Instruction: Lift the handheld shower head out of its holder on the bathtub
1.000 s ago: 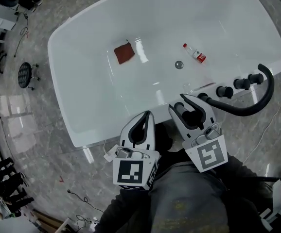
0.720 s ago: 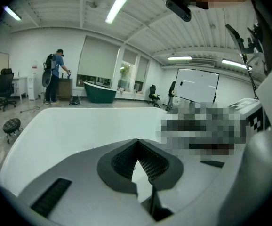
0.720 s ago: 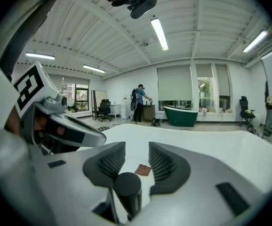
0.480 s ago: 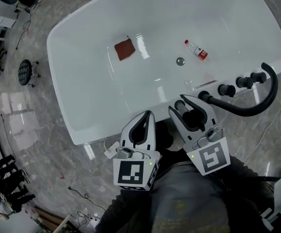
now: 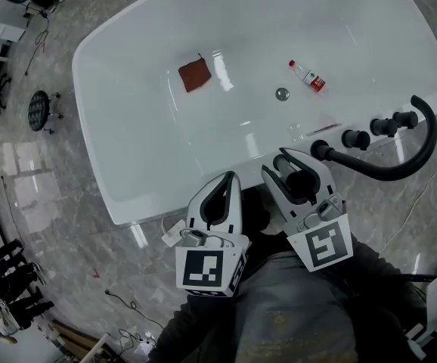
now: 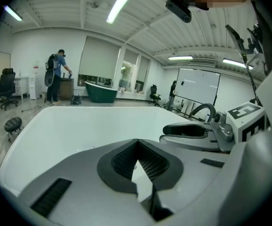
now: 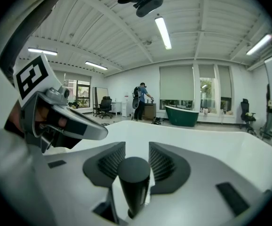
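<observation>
Your right gripper (image 5: 286, 165) is pinching the black cylindrical handheld shower head (image 7: 135, 173). The right gripper view shows its round handle standing upright between the two ribbed pads, one pad close on each side. From your head view, that grip sits over the near rim of the glossy white bathtub (image 5: 128, 203), at about 5 o'clock on the tub. The thick black hose (image 5: 404, 165) loops away toward 3 o'clock. Three black round knobs (image 5: 354, 138) line the rim just beside the hose end.

Your left gripper (image 5: 230, 178) has its tongs pressed together with nothing in them. It hangs just beside the right one, on its 9 o'clock side.

Down in the basin lie a reddish-brown square cloth (image 5: 194, 75) at 11 o'clock, a round metal drain (image 5: 282, 94), and a small clear bottle with a red label (image 5: 307, 76) near 1 o'clock.
</observation>
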Available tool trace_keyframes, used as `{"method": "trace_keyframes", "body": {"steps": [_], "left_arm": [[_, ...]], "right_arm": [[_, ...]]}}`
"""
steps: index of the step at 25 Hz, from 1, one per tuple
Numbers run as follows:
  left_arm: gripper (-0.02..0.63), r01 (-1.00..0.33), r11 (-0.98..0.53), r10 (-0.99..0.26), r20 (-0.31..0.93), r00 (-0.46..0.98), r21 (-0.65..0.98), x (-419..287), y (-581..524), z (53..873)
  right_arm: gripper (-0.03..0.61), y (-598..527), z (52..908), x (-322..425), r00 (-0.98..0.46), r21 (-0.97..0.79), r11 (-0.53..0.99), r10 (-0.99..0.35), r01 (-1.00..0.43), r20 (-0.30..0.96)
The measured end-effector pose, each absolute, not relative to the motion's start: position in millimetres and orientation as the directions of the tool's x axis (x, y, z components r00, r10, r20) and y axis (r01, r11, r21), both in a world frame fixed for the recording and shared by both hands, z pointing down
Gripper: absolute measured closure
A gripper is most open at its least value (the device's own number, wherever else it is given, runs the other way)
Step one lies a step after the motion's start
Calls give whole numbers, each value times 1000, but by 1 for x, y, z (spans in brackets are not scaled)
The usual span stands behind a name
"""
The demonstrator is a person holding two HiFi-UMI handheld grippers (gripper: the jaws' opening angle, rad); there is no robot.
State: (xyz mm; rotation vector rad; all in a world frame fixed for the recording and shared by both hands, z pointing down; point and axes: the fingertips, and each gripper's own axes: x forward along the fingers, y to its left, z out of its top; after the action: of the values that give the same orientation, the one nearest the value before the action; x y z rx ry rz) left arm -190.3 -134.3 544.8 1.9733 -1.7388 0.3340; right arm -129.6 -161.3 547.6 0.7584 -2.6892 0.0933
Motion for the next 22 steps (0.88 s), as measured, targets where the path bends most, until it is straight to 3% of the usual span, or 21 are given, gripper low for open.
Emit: {"method": "trace_keyframes", "body": {"steps": [11, 13, 22], "left_arm": [[611, -978, -53, -850, 505, 150, 202, -194, -126, 563], [611, -977, -51, -846, 512, 152, 205, -194, -126, 564], [611, -977, -59, -846, 509, 158, 206, -188, -127, 559]], "right_arm": [[439, -161, 587, -124, -753, 14, 835, -502, -550, 425], [480, -161, 590, -123, -753, 30, 841, -499, -540, 430], [485, -160, 591, -122, -749, 34, 844, -493, -535, 443]]}}
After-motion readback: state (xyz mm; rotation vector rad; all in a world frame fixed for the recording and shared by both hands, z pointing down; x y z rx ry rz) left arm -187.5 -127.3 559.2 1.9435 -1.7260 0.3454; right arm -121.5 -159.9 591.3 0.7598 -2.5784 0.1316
